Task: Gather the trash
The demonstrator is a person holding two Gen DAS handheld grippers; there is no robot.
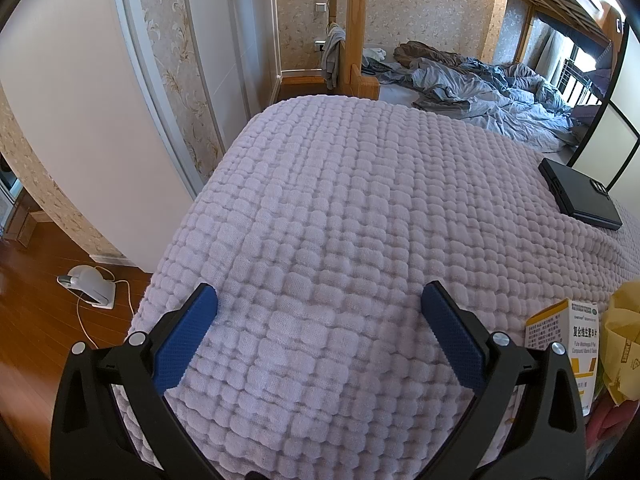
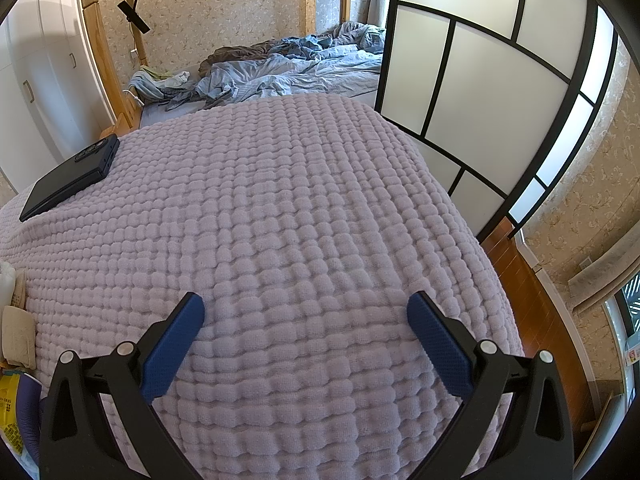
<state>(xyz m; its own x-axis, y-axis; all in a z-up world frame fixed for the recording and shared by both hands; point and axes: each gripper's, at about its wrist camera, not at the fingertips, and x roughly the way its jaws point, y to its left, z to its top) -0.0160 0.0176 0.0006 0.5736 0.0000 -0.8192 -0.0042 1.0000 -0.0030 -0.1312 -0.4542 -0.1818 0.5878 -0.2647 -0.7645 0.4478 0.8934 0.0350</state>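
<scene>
My left gripper (image 1: 320, 300) is open and empty above a lilac quilted bedspread (image 1: 340, 200). To its right, at the frame edge, lie a white and yellow medicine box (image 1: 568, 344) and a yellow paper bag (image 1: 624, 344), with something red under them. My right gripper (image 2: 306, 308) is open and empty over the same bedspread (image 2: 280, 200). At its left edge lie a beige folded wrapper (image 2: 18, 336), a yellow printed packet (image 2: 12, 412) and a dark blue item (image 2: 30, 420), partly cut off.
A black flat device lies on the bedspread (image 1: 580, 196), also in the right wrist view (image 2: 72, 176). A rumpled blue duvet (image 1: 480, 84) covers the bunk bed beyond. A white appliance with a cord (image 1: 90, 284) sits on the wooden floor at left. A framed sliding screen (image 2: 480, 80) stands at right.
</scene>
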